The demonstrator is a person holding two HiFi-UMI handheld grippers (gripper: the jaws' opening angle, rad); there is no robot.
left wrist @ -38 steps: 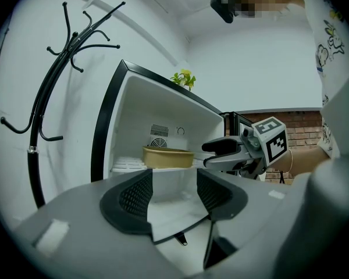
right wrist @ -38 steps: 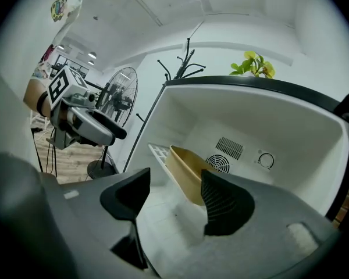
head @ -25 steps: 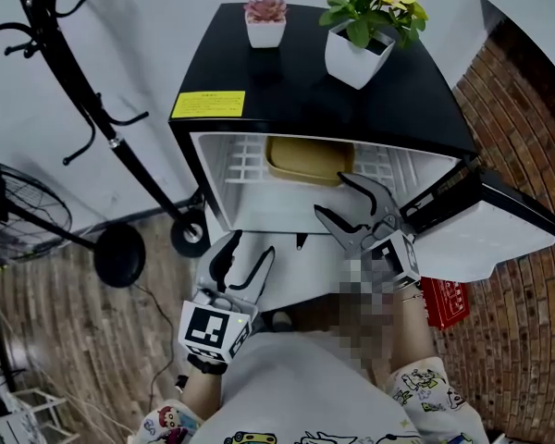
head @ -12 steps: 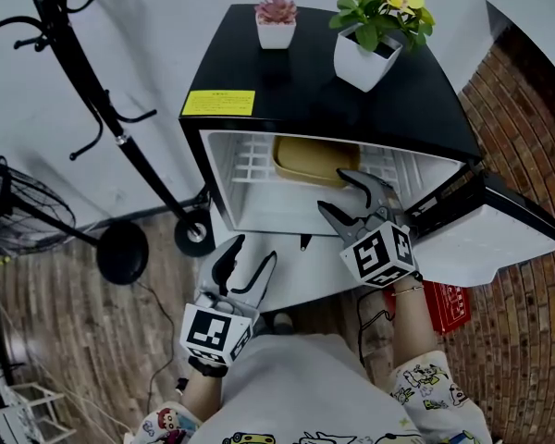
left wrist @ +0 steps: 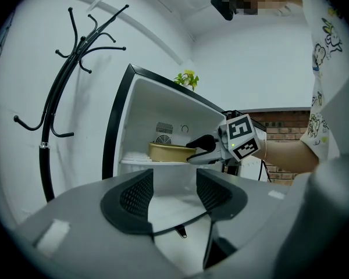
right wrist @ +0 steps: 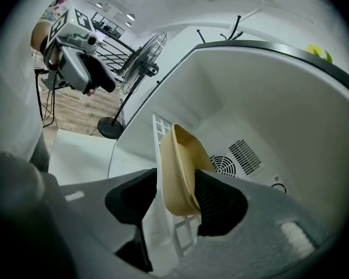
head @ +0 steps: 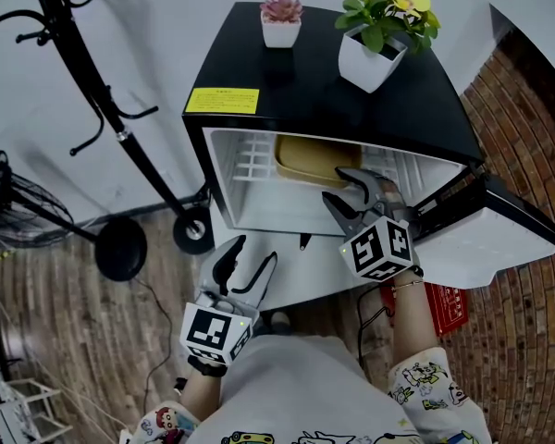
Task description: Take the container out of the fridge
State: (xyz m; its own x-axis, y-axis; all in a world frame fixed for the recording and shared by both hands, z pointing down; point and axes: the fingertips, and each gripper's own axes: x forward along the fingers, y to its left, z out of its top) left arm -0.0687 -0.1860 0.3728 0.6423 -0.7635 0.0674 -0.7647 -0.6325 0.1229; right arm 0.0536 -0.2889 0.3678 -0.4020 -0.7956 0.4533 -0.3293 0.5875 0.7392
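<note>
Container, a shallow tan plastic tub (right wrist: 180,170), sits on the white wire shelf (head: 250,160) inside the black mini fridge (head: 324,91); right gripper (right wrist: 174,197) jaws closing astride its near wall, not yet pinching; best seated deep, squeezed firmly, drawn out level; left gripper (head: 252,250) wide, empty.

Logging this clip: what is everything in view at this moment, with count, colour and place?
fridge: one, black outside, white inside, centre, door open to the right
container: one, tan, on the wire shelf inside the fridge
pink plant: one, white pot, on the fridge top
yellow-flowered plant: one, white pot, on the fridge top
sticker: one, yellow, front left of the fridge top
coat stand: one, black, left of the fridge
fan: one, black, far left
red item: one, on the floor below the door; unclear what
left tool: grey, low before the fridge, jaws apart, empty
right tool: grey, inside the fridge, jaws closing, container's rim between them
</note>
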